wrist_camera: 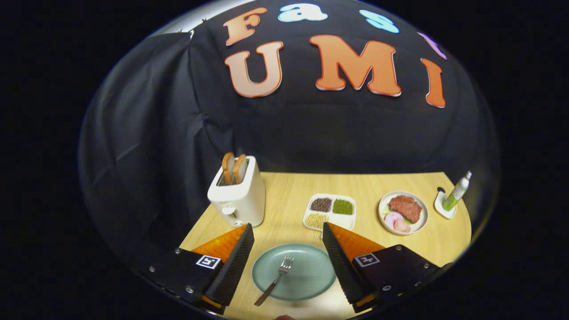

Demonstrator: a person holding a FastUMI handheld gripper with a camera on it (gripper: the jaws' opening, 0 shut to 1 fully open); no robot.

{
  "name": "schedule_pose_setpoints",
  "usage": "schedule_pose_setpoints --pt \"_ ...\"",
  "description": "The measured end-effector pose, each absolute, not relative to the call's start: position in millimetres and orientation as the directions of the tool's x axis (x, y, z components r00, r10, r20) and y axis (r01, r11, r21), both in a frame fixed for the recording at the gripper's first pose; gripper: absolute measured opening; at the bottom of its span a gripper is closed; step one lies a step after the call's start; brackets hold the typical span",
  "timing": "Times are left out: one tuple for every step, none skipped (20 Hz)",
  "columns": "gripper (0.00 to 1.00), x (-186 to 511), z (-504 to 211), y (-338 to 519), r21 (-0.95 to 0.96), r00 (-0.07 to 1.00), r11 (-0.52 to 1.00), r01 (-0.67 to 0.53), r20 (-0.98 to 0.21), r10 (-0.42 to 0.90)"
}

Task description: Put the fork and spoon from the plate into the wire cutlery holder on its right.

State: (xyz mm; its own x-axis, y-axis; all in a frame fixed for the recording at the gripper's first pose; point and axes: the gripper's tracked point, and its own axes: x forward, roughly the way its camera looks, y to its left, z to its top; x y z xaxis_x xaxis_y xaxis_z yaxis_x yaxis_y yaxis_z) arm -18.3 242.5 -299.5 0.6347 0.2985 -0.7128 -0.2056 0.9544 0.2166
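Note:
A pale green plate (pixel 306 278) lies on the wooden table between my two fingers. A metal fork (pixel 275 281) rests on its left half, tines pointing away from me and the handle reaching over the near rim. My gripper (pixel 288 231) hangs above the plate, open wide, with nothing between its fingers.
A white toaster (pixel 238 195) with two bread slices stands beyond the left finger. A divided tray of grains (pixel 330 212) lies just past the plate, a plate of meat (pixel 403 212) to its right, and a green bottle (pixel 457 192) on a white stand far right.

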Motion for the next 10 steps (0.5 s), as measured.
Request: schedule_pose_setpoints --pt "0.93 -24.7 -314.2 247.6 0.216 0.587 0.955 -0.202 -0.754 0.294" --pt "0.93 -30.4 -321.9 251.3 0.219 0.548 0.955 -0.202 -0.783 0.295" --pt "0.93 -35.5 -330.9 254.4 0.214 0.51 0.956 -0.203 -0.81 0.29" --pt "0.94 -41.3 -338.5 256.8 0.214 0.476 0.954 -0.208 -0.83 0.29" --pt "0.94 -46.2 -348.4 258.5 0.201 0.439 0.957 -0.21 -0.855 0.276" --pt "0.94 -54.1 -358.2 263.2 0.206 0.398 0.955 -0.212 -0.874 0.277" --pt "0.94 -61.6 -367.4 266.1 0.208 0.35 0.956 -0.207 -0.897 0.27" --pt "0.94 -68.5 -375.0 269.9 0.222 0.302 0.955 -0.197 -0.913 0.274" --pt "0.94 -78.0 -382.5 271.5 0.231 0.244 0.955 -0.186 -0.931 0.273" --pt "0.94 -82.0 -387.8 275.1 0.239 0.214 0.954 -0.179 -0.937 0.275"
